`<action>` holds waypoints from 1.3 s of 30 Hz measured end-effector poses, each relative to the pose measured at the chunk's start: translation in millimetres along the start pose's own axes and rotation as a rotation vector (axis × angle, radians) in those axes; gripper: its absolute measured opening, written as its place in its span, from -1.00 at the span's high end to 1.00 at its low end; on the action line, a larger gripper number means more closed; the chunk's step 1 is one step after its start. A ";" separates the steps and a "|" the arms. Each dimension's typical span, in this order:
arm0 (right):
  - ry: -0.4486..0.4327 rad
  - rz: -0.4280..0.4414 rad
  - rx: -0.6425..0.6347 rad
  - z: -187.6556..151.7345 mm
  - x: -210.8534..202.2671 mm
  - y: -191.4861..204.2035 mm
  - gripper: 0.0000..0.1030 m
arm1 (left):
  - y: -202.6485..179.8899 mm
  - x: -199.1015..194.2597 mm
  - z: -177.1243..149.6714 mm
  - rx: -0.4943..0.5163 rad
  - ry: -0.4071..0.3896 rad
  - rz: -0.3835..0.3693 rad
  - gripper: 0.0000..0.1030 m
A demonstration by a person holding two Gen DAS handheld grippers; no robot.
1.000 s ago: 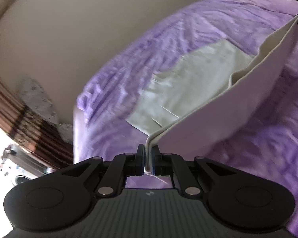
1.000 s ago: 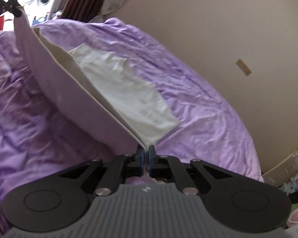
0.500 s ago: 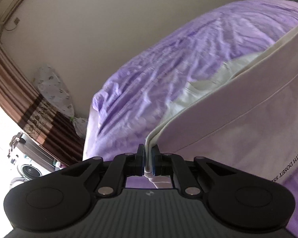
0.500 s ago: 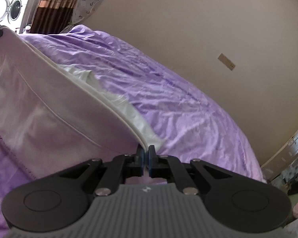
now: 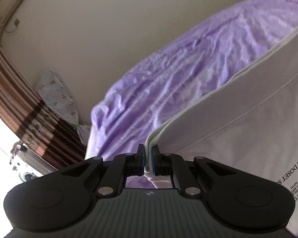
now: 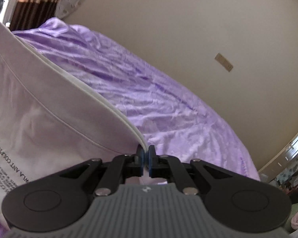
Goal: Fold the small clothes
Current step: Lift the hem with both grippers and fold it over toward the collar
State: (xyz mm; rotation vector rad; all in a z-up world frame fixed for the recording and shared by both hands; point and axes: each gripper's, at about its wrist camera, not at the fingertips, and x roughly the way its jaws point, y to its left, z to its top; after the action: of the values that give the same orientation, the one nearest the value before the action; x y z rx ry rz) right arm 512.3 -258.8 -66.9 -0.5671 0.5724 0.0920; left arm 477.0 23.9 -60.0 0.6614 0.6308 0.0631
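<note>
Left gripper jaws pinching hem corner of white printed garment; right gripper jaws pinching opposite corner; cloth hung taut between, above purple bedsheet, running to 2 o'clock in left view; risks: thin pinch slipping under tension; uneven lowering skewing fold; slack bunching.

Each fisheye camera is sitting just behind its own black two-finger gripper, the left gripper and the right gripper, looking forward and slightly downward. Both are viewing at close range the same pale printed cotton garment, the crumpled purple satin bedspread and the plain beige wall. The left view is facing rightward along the garment, the right view leftward.
</note>
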 end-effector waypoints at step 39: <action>0.062 0.006 0.012 -19.2 164.3 50.3 1.00 | -50.4 133.9 -9.3 0.138 0.126 0.114 0.45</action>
State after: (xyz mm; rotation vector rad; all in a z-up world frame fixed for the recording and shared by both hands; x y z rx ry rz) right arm 629.3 -238.3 -192.6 -0.5579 0.6351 0.0767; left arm 573.5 22.3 -166.0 0.8316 0.7226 0.1691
